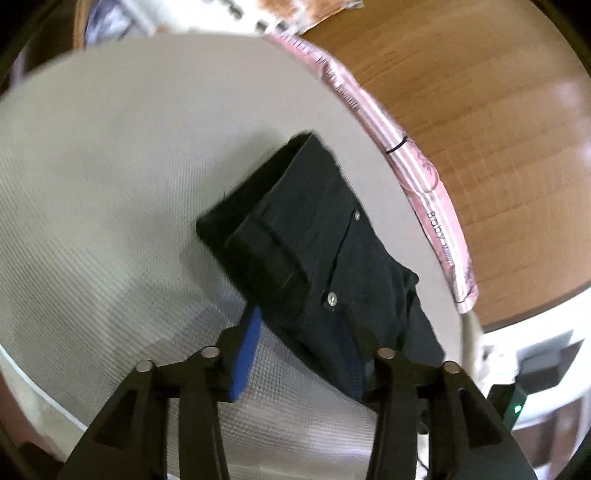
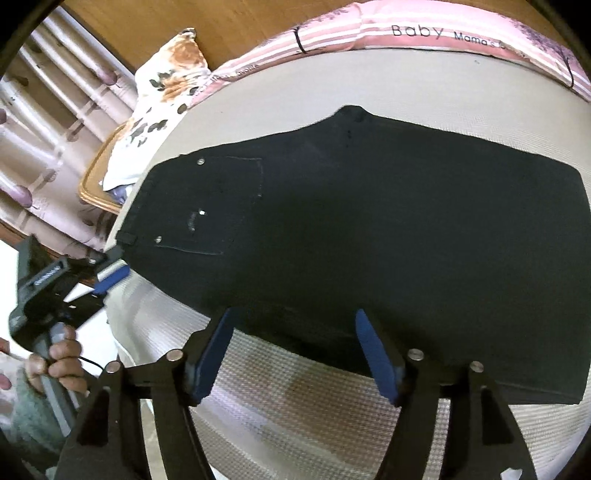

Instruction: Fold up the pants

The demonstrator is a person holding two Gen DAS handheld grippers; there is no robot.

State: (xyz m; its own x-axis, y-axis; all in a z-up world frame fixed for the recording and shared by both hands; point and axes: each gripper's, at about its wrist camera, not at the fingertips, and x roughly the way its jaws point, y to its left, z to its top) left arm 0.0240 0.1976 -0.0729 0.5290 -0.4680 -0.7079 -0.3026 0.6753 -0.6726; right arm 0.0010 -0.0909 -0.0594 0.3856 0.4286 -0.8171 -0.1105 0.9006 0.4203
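Observation:
Black pants lie folded in half lengthwise on a grey mat, back pocket with rivets up, waistband at the left. My right gripper is open, its blue pads at the near edge of the pants, fabric edge between them. My left gripper is open at the waistband corner of the pants; the cloth lies over its right blue pad. It also shows in the right wrist view at the belt-loop corner, held by a hand.
A pink striped cushion with lettering runs along the mat's far edge. A floral pillow and curtains are at the left. Wooden surface lies beyond the cushion. A white edge borders the mat.

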